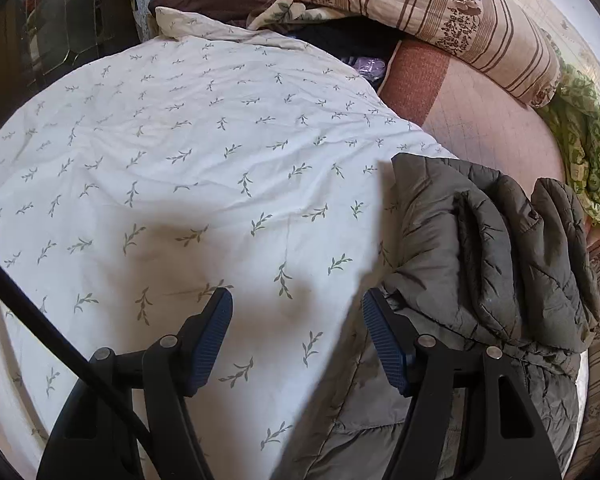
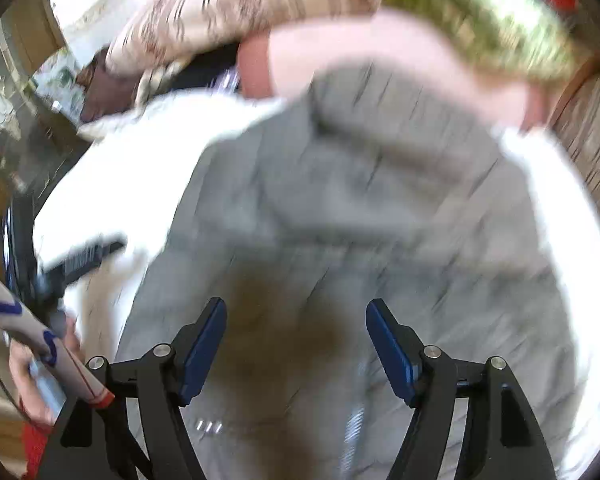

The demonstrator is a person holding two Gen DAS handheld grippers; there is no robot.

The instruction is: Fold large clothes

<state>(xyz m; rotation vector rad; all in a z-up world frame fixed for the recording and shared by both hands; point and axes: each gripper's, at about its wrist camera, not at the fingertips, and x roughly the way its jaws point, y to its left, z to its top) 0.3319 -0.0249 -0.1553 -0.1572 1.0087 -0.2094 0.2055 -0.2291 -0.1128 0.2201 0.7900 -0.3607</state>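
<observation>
Grey-olive quilted puffer jacket [image 1: 488, 248] is lying bunched at 3 o'clock on the leaf-print bed cover [image 1: 180, 140]; soft, bulky, likely slippery, so pinching a hem edge looks best. Left gripper [image 1: 298, 332] and right gripper [image 2: 296, 344] are hanging with jaws wide, empty.

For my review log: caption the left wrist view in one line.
Open left gripper hovers over leaf-print duvet, beside bunched grey puffer jacket.

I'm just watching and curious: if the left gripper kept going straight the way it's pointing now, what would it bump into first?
Most likely the white leaf-print sheet on the bed. The left gripper is open with nothing between its fingers, and the grey puffer jacket lies just off to its right side. Depth is hard to judge here.
</observation>
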